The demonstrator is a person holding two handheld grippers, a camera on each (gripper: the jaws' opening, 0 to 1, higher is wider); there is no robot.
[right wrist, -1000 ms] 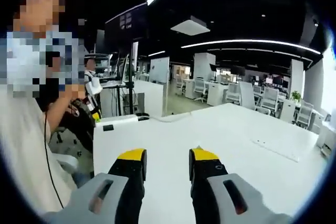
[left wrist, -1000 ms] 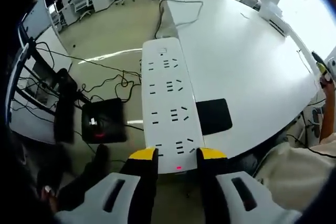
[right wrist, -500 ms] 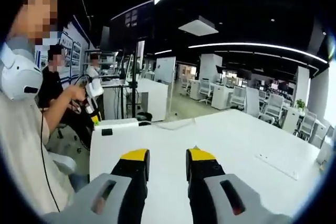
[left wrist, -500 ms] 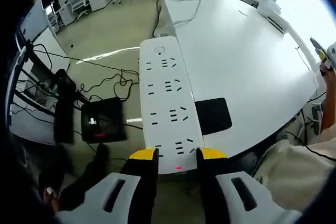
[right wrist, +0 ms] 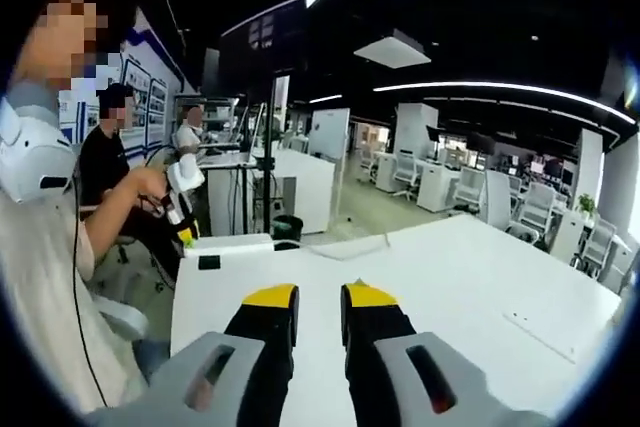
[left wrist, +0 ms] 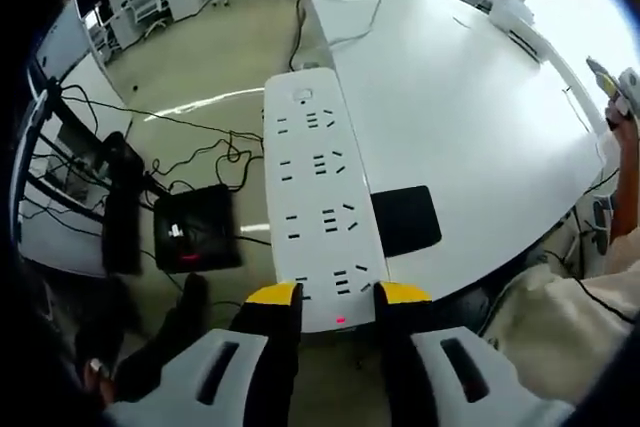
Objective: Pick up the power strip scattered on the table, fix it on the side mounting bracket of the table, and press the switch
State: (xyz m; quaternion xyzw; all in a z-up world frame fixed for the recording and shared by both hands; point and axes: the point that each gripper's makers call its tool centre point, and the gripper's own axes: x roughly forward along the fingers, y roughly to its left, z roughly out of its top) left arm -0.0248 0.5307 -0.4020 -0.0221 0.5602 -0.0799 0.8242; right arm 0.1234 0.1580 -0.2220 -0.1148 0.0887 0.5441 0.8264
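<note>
A long white power strip (left wrist: 320, 202) with several socket rows and a lit red light at its near end runs along the edge of the white table (left wrist: 470, 117). My left gripper (left wrist: 338, 294) is shut on the strip's near end. A black pad (left wrist: 405, 219) lies on the table beside the strip. The strip's cable (left wrist: 340, 22) loops on the far tabletop. My right gripper (right wrist: 320, 297) hovers over the table (right wrist: 440, 277), its jaws a narrow gap apart with nothing between them. From there, the strip (right wrist: 232, 244) sits at the table's far left corner.
Below the table edge, the floor holds tangled cables (left wrist: 215, 157) and a black box with a red light (left wrist: 195, 232). The person's sleeve (left wrist: 560, 317) is at lower right. Other people sit at desks (right wrist: 110, 147) on the left; office chairs and desks stand behind.
My right gripper's jaws have drawn closer together and its view has tipped upward a little. The left gripper still holds the strip, which has barely shifted.
</note>
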